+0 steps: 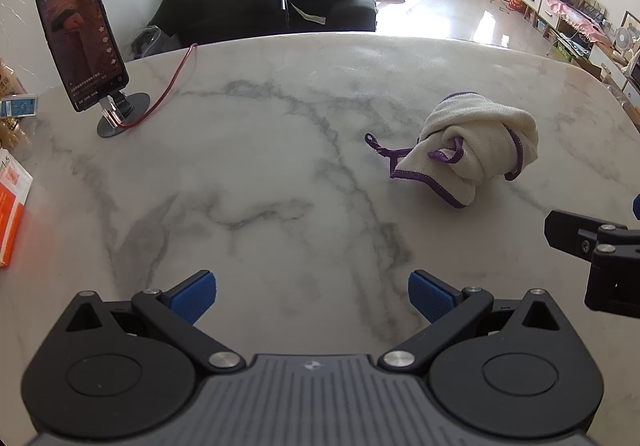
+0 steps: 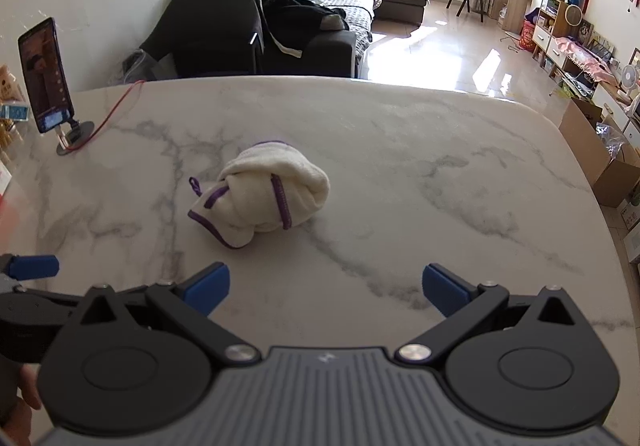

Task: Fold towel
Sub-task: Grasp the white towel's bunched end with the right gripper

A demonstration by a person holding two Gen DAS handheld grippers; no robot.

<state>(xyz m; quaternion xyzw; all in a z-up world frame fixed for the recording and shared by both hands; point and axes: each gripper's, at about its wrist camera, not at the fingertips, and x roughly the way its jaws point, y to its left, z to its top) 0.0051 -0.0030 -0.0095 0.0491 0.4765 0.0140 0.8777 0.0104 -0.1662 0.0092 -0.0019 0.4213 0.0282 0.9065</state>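
Note:
A cream towel with purple trim (image 1: pixel 476 146) lies crumpled in a lump on the white marble table (image 1: pixel 260 174), with a purple hanging loop sticking out to its left. It also shows in the right wrist view (image 2: pixel 264 198). My left gripper (image 1: pixel 312 296) is open and empty, near the table's front edge, well short and left of the towel. My right gripper (image 2: pixel 326 288) is open and empty, just in front of the towel and slightly to its right. Part of the right gripper shows at the right edge of the left wrist view (image 1: pixel 600 254).
A phone on a round stand (image 1: pixel 86 42) with a red cable (image 1: pixel 172 86) stands at the table's far left. An orange box (image 1: pixel 10 214) and packets lie at the left edge. Beyond the far edge are a dark sofa (image 2: pixel 248 18) and open floor.

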